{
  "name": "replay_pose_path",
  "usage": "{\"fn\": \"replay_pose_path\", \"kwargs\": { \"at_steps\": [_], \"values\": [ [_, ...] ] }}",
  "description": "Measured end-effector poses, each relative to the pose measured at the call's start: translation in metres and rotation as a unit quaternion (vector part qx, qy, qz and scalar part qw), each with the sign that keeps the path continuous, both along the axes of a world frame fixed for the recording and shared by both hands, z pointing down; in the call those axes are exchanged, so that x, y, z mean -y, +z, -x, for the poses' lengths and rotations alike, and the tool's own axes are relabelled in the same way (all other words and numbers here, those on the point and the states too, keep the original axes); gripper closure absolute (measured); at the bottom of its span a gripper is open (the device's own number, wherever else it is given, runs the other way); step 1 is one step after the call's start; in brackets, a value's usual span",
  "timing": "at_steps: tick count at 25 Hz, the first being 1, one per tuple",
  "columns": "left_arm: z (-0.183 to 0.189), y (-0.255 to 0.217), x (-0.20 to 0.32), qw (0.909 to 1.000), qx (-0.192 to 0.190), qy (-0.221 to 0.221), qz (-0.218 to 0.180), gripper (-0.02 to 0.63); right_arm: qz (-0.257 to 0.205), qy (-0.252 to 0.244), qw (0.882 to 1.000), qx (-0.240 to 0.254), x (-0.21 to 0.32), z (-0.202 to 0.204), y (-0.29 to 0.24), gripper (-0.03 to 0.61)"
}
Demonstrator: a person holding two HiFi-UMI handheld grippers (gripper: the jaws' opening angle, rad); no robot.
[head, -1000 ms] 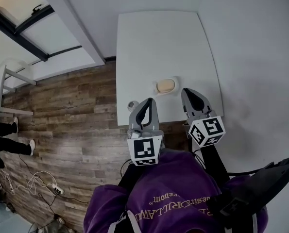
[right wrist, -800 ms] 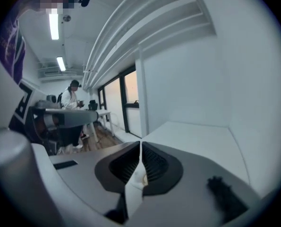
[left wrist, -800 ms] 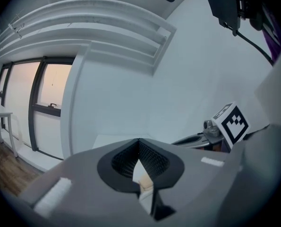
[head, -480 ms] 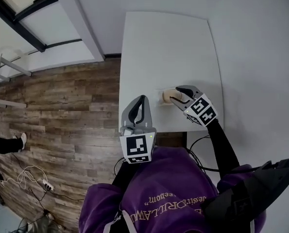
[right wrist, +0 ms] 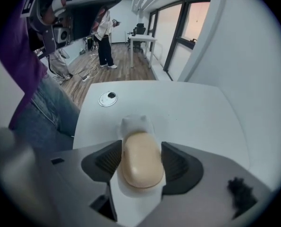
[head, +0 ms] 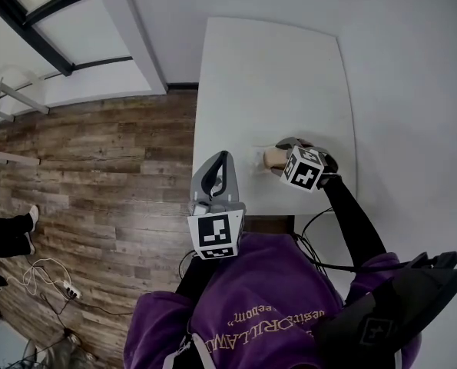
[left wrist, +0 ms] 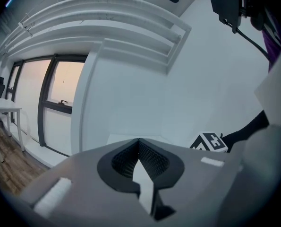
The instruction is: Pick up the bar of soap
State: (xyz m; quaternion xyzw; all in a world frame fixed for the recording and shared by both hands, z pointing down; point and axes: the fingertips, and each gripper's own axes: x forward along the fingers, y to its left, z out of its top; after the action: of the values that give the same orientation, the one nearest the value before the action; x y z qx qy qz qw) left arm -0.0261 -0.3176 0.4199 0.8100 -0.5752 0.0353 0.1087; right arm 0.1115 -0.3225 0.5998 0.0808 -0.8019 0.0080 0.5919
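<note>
A beige bar of soap [right wrist: 140,160] lies in a white soap dish [right wrist: 134,124] on the white table [head: 274,75], near its front edge. My right gripper [right wrist: 141,163] is down at the dish and its jaws are opening. The soap lies between the two ribbed pads [right wrist: 109,160], which stand close at its sides without pressing. In the head view the soap [head: 273,158] shows just left of the right gripper [head: 280,156] and its marker cube. My left gripper [head: 223,158] hovers at the table's front left corner, shut and empty, pointing at the wall [left wrist: 139,148].
A round grey grommet [right wrist: 107,99] sits in the table near the left front corner. Wood floor [head: 97,167] lies left of the table, with cables on it. Farther back in the room stand a desk [right wrist: 142,44] and a person [right wrist: 104,37].
My right gripper has swung in from the table's front edge to the soap dish, and its jaws have spread from shut to either side of the soap. The left gripper has barely moved.
</note>
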Motion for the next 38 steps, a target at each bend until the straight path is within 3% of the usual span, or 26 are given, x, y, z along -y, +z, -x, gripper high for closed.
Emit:
{"fn": "replay_pose_path", "kwargs": {
  "at_steps": [11,18,38],
  "values": [
    [0.010,0.002,0.006,0.9999,-0.005,-0.009,0.001,0.606,0.044,-0.050,0.994,-0.087,0.001,0.002,0.020,0.311],
    [0.009,0.003,0.006,0.9999,-0.010,-0.010,0.000,0.606,0.054,-0.042,0.989,-0.130,0.003,0.001,0.024,0.309],
    [0.005,-0.008,0.001,0.9998,-0.011,-0.012,-0.013,0.606,-0.026,-0.009,0.997,-0.073,0.005,-0.005,-0.013,0.311]
  ]
}}
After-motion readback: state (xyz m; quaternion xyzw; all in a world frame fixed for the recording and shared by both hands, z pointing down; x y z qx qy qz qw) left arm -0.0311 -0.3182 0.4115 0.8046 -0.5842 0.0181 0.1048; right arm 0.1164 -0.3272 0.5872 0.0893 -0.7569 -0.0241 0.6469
